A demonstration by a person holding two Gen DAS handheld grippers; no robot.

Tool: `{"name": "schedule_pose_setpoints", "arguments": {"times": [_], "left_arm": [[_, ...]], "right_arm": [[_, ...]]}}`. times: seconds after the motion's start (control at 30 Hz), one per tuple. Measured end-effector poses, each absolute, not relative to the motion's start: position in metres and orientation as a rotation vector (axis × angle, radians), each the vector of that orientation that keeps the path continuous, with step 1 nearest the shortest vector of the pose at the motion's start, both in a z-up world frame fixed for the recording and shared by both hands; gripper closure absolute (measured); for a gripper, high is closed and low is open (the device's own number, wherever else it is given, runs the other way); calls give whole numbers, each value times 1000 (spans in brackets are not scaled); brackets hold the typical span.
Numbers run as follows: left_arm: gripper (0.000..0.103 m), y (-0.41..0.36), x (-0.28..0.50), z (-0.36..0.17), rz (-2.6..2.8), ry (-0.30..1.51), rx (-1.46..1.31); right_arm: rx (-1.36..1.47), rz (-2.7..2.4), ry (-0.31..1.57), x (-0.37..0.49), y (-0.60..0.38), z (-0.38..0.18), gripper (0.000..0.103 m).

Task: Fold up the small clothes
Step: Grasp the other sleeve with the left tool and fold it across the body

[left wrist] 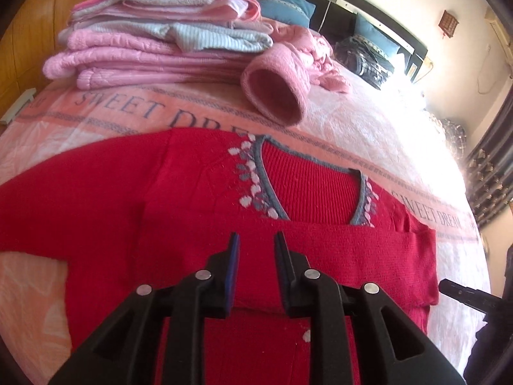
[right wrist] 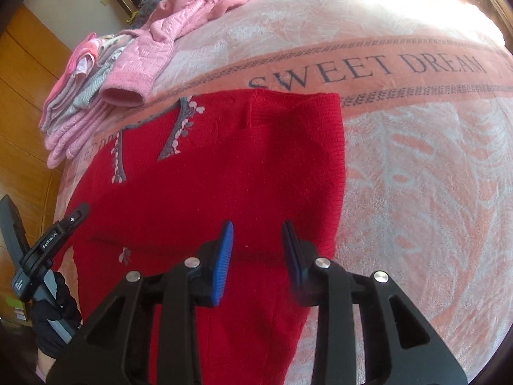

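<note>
A red knit sweater (left wrist: pixel 198 211) with a grey V-neck trim and white-grey leaf stitching lies flat on the bed. Its one sleeve is folded across the chest below the neckline; the other sleeve stretches out to the left. My left gripper (left wrist: pixel 256 240) hovers over the folded sleeve, open, with nothing between its fingers. In the right wrist view the same sweater (right wrist: pixel 263 166) fills the middle, and my right gripper (right wrist: pixel 258 227) stands open above its folded side edge. The left gripper's body (right wrist: pixel 48 247) shows at the left edge there, held by a black-gloved hand (right wrist: pixel 54 320).
A stack of folded pink and striped clothes (left wrist: pixel 154 38) sits at the far left of the bed. A loose pink padded jacket (left wrist: pixel 288 73) lies beside it, its cuff pointing toward the sweater. The pink "SWEET DREAM" blanket (right wrist: pixel 416 160) covers the bed. A wooden wardrobe (left wrist: pixel 29 32) stands left.
</note>
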State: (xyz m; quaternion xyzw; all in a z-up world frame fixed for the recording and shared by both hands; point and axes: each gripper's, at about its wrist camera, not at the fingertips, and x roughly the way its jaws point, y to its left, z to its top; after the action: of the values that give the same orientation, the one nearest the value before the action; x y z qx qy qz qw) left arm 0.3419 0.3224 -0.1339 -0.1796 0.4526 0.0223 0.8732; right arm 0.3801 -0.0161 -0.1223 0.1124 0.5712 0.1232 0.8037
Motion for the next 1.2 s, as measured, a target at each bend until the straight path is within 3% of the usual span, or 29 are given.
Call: {"name": "schedule_pose_setpoints", "arguments": {"times": [0.13,0.33,0.47,0.57,0.87,1.2], "left_arm": [[80,327,347,-166,35,1031,-422],[80,337,339,-158,30,1015,-456],[71,370,322,-142,67,991,-467],[65,414,299,-134,121,985,-480],[65,587,187,-155,409,987,-680],[65,711,105,-186,529,726,-1069]], "right_arm": [[230,242,1276,377,-14,-145,72],[259,258,1251,375,-15,-136,66],[291,295,1200,370,-11,-113,61],[254,342,1200,363,6,-98,55],[127,524,1316,325,83,-104,53],[64,533,1352,317,110,-127,53]]}}
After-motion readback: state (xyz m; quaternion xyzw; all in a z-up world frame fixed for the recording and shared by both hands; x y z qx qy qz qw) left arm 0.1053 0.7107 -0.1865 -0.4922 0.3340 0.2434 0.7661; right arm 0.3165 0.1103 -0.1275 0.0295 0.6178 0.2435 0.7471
